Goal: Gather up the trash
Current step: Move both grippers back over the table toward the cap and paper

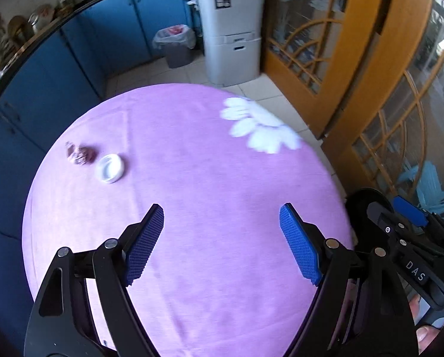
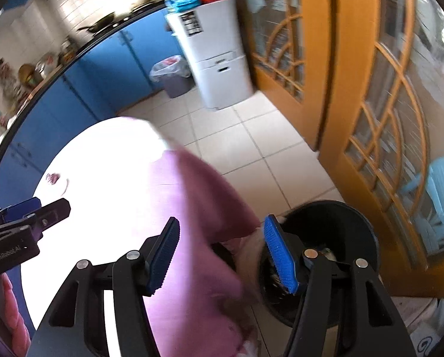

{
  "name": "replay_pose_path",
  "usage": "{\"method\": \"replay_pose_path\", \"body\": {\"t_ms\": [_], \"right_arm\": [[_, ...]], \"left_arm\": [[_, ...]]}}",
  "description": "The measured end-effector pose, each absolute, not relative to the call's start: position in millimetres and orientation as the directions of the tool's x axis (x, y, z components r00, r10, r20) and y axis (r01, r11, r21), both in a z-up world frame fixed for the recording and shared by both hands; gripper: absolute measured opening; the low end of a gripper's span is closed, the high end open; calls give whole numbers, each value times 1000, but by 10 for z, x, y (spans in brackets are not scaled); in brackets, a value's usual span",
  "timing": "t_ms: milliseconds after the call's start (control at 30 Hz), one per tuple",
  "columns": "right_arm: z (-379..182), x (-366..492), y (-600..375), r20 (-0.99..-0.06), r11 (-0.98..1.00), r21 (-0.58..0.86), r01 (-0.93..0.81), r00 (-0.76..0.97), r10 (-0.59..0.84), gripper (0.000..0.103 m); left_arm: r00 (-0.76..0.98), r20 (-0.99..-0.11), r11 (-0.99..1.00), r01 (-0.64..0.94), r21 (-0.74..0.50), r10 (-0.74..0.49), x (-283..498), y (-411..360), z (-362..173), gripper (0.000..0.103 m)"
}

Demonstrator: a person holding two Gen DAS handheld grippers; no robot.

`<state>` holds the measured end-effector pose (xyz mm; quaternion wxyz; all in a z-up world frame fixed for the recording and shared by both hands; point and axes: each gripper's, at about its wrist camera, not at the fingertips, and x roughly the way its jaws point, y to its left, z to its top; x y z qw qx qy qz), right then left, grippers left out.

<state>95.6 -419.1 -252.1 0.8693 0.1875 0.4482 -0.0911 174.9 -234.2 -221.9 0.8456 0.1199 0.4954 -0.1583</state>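
A crumpled purple wrapper [image 1: 80,154] and a small white lid-like cup [image 1: 110,167] lie side by side on the far left of the round table's purple cloth [image 1: 192,163]. My left gripper [image 1: 222,217] hangs open over the near middle of the table, nothing between its blue pads, well short of both items. My right gripper [image 2: 222,229] is open too, above the table's right edge where the cloth [image 2: 198,196] drapes down. A black bin [image 2: 335,238] stands on the floor just right of its right finger. The wrapper [image 2: 53,178] shows small at far left.
A lined grey waste bin [image 1: 175,46] stands by the blue cabinets [image 1: 58,68] next to a white appliance [image 1: 233,29]. Wooden glass-paned doors [image 1: 355,59] close off the right side. The other gripper [image 1: 406,238] and a hand [image 1: 424,321] show at lower right. Tiled floor [image 2: 245,142] lies beyond the table.
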Motion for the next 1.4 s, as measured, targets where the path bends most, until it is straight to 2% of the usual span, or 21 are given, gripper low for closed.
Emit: {"method": "replay_pose_path", "body": {"t_ms": [633,1100,1400], "right_arm": [[-2281,1756,-2729,-825,990,117,84,563,49,58],[-2437,2388,-1881,-844,994,82,-69,525,107,58],[-2673,2791,-1522,-869,991,67,-115,482,115,58]], "left_arm": [[473,-866,977,199,-74,-161,2254,-894,-2220,80],[452,-883,991,27,-129,-127,2684,0,-2503,80],[450,-886,992,-10,-127,-109,2979,260,-2633,80]]}}
